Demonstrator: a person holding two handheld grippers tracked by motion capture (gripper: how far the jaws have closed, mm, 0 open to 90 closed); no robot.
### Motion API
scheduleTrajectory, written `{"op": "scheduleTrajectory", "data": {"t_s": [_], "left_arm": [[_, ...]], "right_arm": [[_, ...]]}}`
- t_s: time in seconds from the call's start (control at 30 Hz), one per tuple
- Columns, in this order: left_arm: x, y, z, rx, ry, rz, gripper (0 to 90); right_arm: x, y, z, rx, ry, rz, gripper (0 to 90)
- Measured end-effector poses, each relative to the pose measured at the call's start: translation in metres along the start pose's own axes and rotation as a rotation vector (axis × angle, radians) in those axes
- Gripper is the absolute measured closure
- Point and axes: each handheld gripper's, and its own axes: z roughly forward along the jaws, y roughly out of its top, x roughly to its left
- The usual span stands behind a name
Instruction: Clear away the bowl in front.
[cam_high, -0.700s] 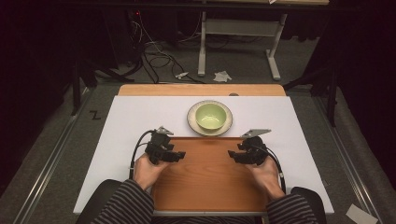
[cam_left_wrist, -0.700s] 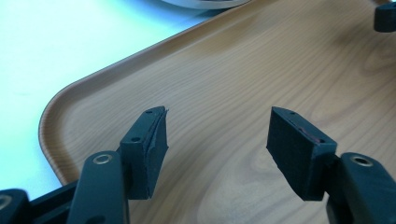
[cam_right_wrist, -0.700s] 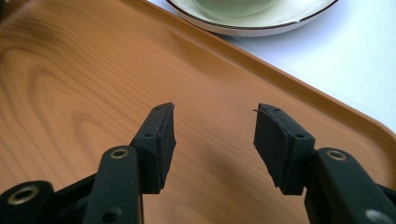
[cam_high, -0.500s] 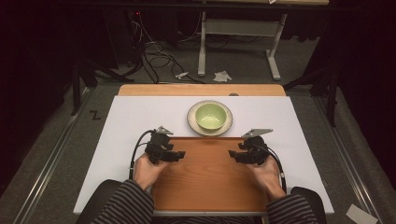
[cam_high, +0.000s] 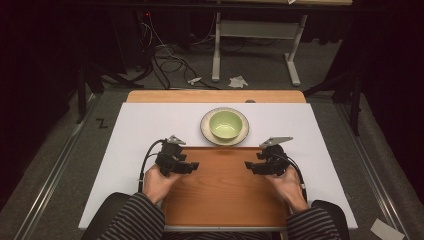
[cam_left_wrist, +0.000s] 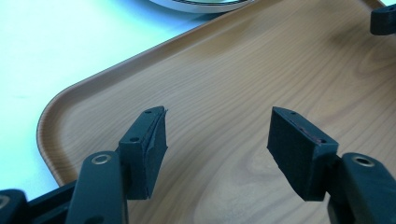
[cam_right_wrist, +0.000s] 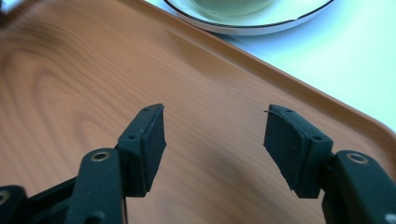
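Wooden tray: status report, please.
Left gripper and right gripper open, empty, over wooden tray. Green bowl on plate beyond the tray. Nothing in the way.

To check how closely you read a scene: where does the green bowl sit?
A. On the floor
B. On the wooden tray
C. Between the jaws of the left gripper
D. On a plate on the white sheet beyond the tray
D: in the high view the green bowl rests on a plate just past the far edge of the wooden tray.
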Motion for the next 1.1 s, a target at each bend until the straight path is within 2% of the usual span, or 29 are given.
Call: {"op": "scheduleTrajectory", "data": {"t_s": [0.07,0.2,0.4,0.57,0.67,0.8,0.87,1.1], "left_arm": [[0.000,0.000,0.000,0.001,-0.001,-0.001,36.7],[0.000,0.000,0.001,0.005,0.000,0.001,36.6],[-0.002,-0.001,-0.003,-0.018,0.010,0.013,36.6],[-0.002,-0.001,-0.003,-0.019,0.011,0.015,36.5],[-0.002,-0.001,-0.003,-0.019,0.011,0.014,36.5],[-0.003,-0.001,-0.002,-0.020,0.012,0.013,36.7],[-0.003,0.000,-0.004,-0.041,0.008,0.011,37.4],[-0.003,0.000,-0.006,-0.049,0.018,0.013,37.7]], "right_arm": [[-0.007,0.001,-0.003,-0.023,0.071,0.064,40.4],[-0.010,0.003,-0.007,-0.020,0.079,0.076,41.6],[-0.010,0.008,-0.005,0.057,0.099,0.019,40.2],[-0.008,0.016,-0.005,0.072,0.119,-0.005,37.5],[-0.008,0.020,-0.006,0.065,0.090,-0.015,38.7],[-0.009,0.026,-0.007,0.060,0.077,-0.017,41.1],[-0.011,0.034,-0.010,0.054,0.066,-0.003,42.5],[-0.015,0.055,-0.007,0.062,0.033,-0.004,43.4]]}}
